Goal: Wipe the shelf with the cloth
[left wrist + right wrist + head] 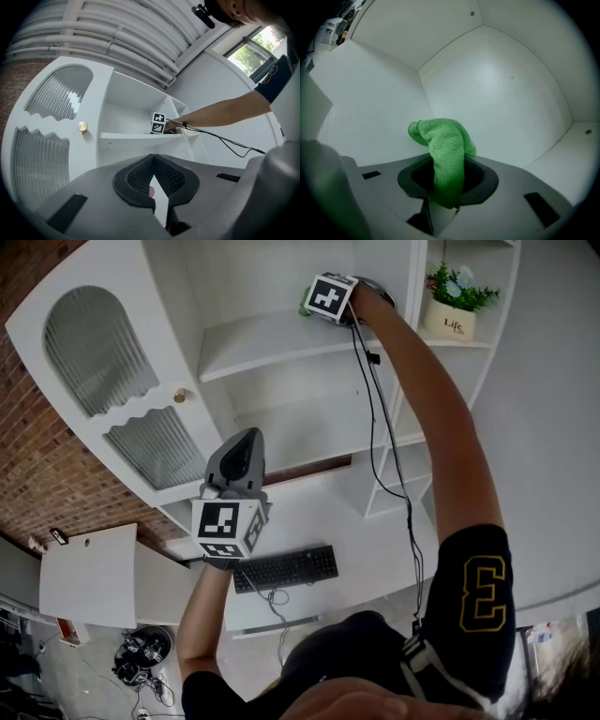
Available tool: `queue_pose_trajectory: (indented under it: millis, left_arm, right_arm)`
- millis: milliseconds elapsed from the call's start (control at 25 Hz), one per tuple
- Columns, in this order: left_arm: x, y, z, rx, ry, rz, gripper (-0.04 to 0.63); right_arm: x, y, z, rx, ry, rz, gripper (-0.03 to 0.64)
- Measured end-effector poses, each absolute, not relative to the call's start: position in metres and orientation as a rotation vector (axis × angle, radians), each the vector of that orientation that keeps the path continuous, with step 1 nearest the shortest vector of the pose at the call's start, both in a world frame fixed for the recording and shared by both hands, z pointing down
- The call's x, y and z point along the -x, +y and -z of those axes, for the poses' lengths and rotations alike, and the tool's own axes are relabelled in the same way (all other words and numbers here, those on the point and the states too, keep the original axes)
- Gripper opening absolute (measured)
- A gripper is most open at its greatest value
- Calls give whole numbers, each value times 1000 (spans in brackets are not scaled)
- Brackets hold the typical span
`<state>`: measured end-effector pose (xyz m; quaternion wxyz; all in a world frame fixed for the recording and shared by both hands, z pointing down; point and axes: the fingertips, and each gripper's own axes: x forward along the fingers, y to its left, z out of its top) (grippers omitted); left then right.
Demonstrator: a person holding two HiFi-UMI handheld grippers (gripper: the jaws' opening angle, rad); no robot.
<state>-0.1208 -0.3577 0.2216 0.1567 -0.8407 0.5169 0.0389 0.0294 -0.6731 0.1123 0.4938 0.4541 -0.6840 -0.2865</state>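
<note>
**A:** Right tool (447,187), state?

**B:** Pinching the green terry cloth (443,150). One fold is clamped between the dark pads. The free end stands up out of the jaws and flops over to the left.

**A:** Where is the cloth?

**B:** Inside the upper open compartment of the white shelf unit (234,296), towards its back right corner. The right gripper view shows only white panels meeting at a corner behind the cloth. In the head view a bit of green shows beside the right tool, just above the white shelf board (272,338). Contact between cloth and board: cannot tell.

**A:** Left tool (153,180)?

**B:** Ribbed pads pressed together at the tips, nothing between them. It is held low, well apart from the shelf board, and points up at the unit.

**A:** Surroundings?

**B:**
- An arched cabinet door with ribbed glass (103,352) and a small round brass knob (179,396) sits left of the compartment.
- A white pot with a green plant (452,313) stands in the next bay to the right, at about the same level.
- A black cable (375,418) runs along the outstretched right arm (427,399).
- A black keyboard (286,568) lies on the white bench (366,559) below.
- A red brick wall (37,456) is at far left.
</note>
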Motion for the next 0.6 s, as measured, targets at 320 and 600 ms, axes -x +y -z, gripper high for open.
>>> queue_pose_trajectory:
  millis: [320,600]
  left_arm:
    - [141,-334,-216,2367,1511,-107,18]
    - [163,-315,-209,2314,1566,-111,18]
  right_arm:
    - [14,-652,-92,-1011,-1902,826,118]
    - [162,-548,-86,-555,-2154,1046,118]
